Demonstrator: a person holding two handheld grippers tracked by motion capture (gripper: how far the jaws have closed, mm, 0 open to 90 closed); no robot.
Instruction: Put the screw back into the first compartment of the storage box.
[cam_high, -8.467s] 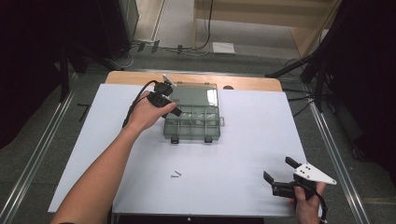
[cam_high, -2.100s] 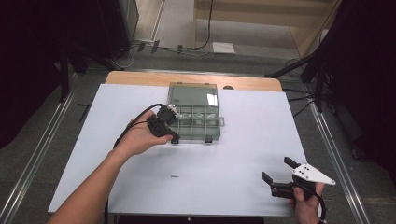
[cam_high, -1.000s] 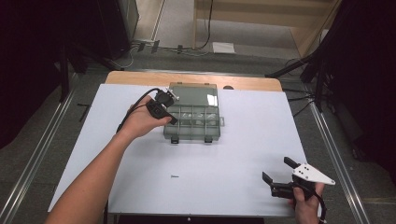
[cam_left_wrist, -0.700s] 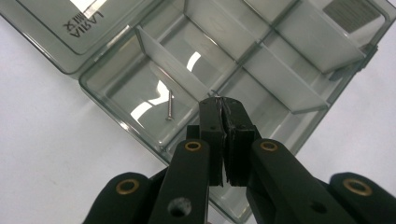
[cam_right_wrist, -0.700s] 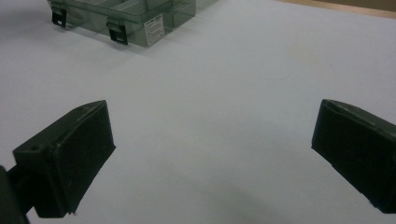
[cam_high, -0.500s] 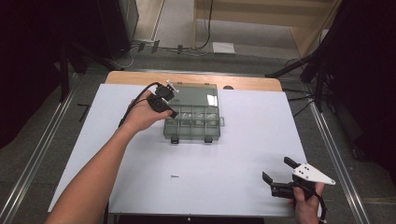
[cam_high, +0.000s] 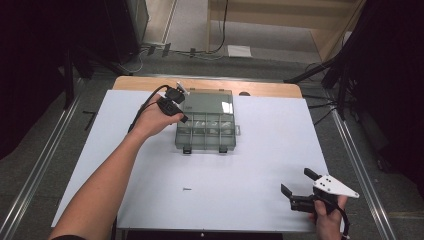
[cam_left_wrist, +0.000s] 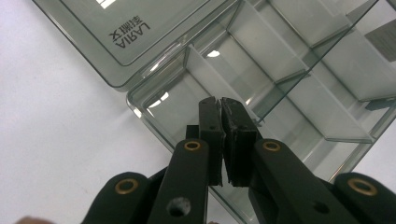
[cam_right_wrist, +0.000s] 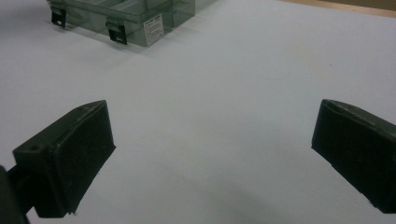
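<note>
- Tongs nearest the person: the right gripper (cam_high: 298, 182) rests at the table's near right edge, jaws spread wide and empty.
- Small screw (cam_high: 187, 189) lies alone on the white sheet, well left of that gripper, apparently lengthwise across the table.
- Farther off, the left gripper (cam_left_wrist: 220, 100) hangs over the left-end compartment of the clear organizer box (cam_high: 206, 132). Its jaws have just been opening to a narrow slit, with nothing visible between them.
- The screw lies straight back toward the person and is closer to the left gripper, so the left hand is likelier to take it.

The organiser box (cam_left_wrist: 280, 70) is smoky, glossy clear plastic. Each claw's pads (cam_right_wrist: 70, 158) look matt black and rubbery. The bench (cam_high: 240, 165) carries a smooth, matt white sheet over wood.
</note>
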